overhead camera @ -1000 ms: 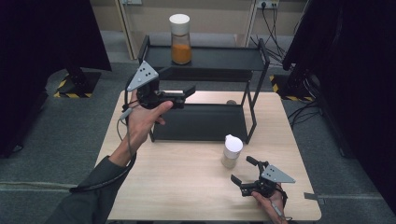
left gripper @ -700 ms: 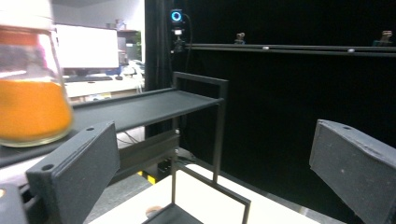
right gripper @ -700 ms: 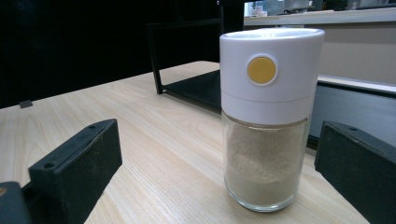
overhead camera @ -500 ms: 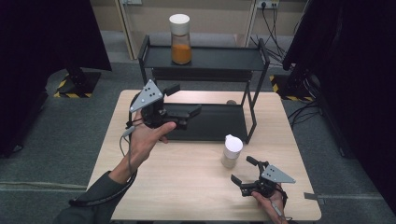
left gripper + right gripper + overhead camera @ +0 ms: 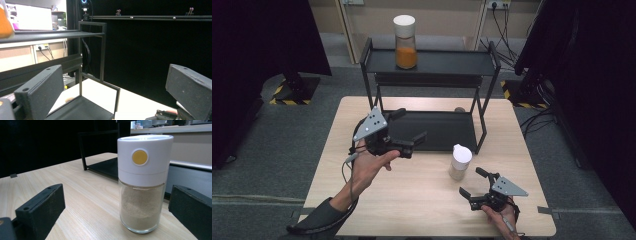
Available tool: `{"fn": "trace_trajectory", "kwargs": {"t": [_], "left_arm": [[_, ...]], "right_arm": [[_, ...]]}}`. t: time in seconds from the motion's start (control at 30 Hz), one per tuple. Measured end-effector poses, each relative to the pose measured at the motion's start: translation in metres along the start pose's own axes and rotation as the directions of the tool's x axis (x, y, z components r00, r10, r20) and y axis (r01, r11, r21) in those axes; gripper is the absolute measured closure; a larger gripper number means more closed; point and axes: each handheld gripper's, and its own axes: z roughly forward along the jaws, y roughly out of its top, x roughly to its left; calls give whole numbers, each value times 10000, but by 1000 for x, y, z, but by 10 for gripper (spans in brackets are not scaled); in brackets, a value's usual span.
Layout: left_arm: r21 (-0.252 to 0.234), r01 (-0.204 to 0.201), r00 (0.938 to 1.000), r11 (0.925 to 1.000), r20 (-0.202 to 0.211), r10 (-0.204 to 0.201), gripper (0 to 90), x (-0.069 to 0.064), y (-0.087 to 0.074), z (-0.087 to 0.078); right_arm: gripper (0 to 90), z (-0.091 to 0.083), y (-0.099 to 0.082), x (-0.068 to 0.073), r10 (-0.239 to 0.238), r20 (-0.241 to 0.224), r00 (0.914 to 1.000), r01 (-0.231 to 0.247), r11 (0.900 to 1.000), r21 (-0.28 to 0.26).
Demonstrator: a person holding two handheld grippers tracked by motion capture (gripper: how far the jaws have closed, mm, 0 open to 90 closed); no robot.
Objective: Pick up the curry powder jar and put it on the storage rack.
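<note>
Both tongs are released with nothing between their jaws. At the near right corner of the table (image 5: 362,200), the right gripper (image 5: 473,183) rests low in the person's hand, its jaws spread wide and pointed at a spice jar (image 5: 459,162) that stands upright just ahead of them, not yet touched. In the right gripper view the spice jar (image 5: 143,182) stands centred between the two black jaws: a clear glass body about half full of pale beige powder, topped by a tall white plastic cap (image 5: 144,155) with a round yellow button on its front. It stands toward the right side of the table, just in front of the lower tray of a black metal rack (image 5: 432,62). The left gripper (image 5: 408,129), also spread, is held up above the table's left half, beside the rack's lower tray. A second jar (image 5: 405,41) with orange contents stands on the rack's top shelf. The spice jar looks rigid, fairly light, and breakable; its glass is smooth and likely slippery. The surest hold is probably across the glass body just under the cap, squeezed level so the jar stays upright.
</note>
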Motion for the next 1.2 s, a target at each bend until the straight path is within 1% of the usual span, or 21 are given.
{"fn": "trace_trajectory", "kwargs": {"t": [0.1,0.17,0.33,0.47,0.57,0.63,0.83,1.03,1.2], "left_arm": [[88,3,10000,10000,59,-4,10,-2,-10,-2],[134,-73,9999,9999,79,72,10,-3,-16,-3],[193,93,9997,9998,240,-98,10,-5,-32,-6],[315,-59,9997,9995,249,51,10,-8,-43,-8],[390,11,9996,9992,292,-23,10,-11,-51,-9],[445,-24,9994,9990,346,9,10,-14,-58,-10],[310,-71,9990,9995,443,57,10,-21,-80,-13],[242,-6,9989,9997,473,-6,10,-24,-94,-17],[311,23,9986,9995,524,-39,10,-26,-105,-21]], "right_arm": [[9,0,0,0,-12,-5,10000,12,10000,7],[9,0,0,0,-12,0,10000,12,10000,11],[9,0,0,0,-8,5,10000,8,10000,12],[9,0,0,0,6,12,10000,-6,10000,9],[9,0,0,0,5,9,10000,-5,10000,6],[9,0,0,0,9,12,10000,-9,10000,10],[9,0,0,0,17,23,10000,-17,10000,2],[9,0,0,0,4,7,10000,-4,10000,7],[9,0,0,0,9,15,10000,-9,10000,8]]}}
